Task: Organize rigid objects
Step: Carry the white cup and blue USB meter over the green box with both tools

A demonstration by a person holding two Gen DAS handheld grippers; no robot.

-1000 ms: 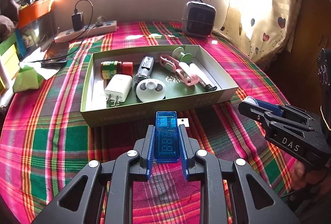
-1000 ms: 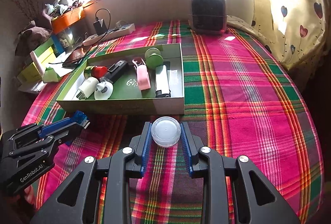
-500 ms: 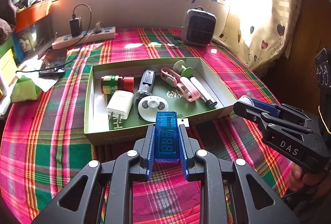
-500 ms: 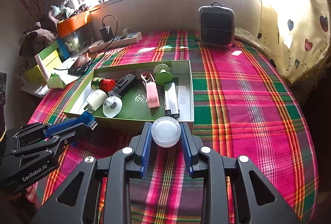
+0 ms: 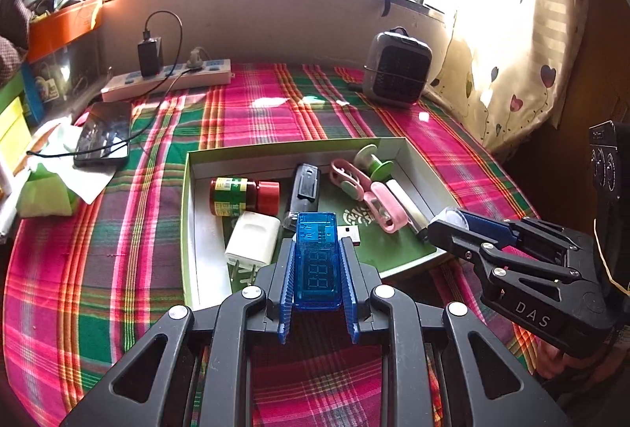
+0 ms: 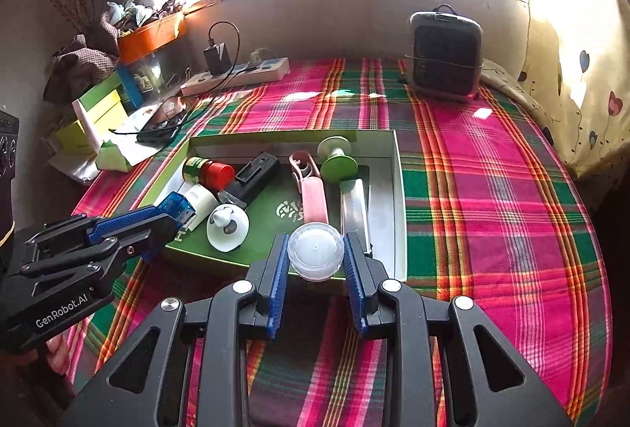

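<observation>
At the bottom centre of the left wrist view, the left gripper [image 5: 317, 269] has its blue pads clamped on a translucent blue USB meter [image 5: 317, 261], whose metal plug sticks out to the right over the near edge of the green box [image 5: 187, 230]. In the right wrist view, again bottom centre, the right gripper [image 6: 315, 257] pinches a small round clear jar [image 6: 315, 251] between its pads, just above the box's near wall.

Inside the box, in the middle of the frame, lie a white charger [image 5: 252, 240] at the near left, a white round disc [image 6: 227, 228], a red-capped bottle [image 5: 244, 196] on its side, a black clip-like device [image 5: 305, 190], a pink strap piece [image 6: 313, 192], a green spool [image 6: 336, 161] and a white stick [image 6: 354, 206] along the right side.

The box sits on a pink and green plaid cloth [image 6: 492, 190]. Farther back, upper left, a phone [image 5: 104, 139] and a white power strip [image 5: 169, 80] rest near the wall; upper right stands a small grey heater [image 6: 447, 56] below the window.
</observation>
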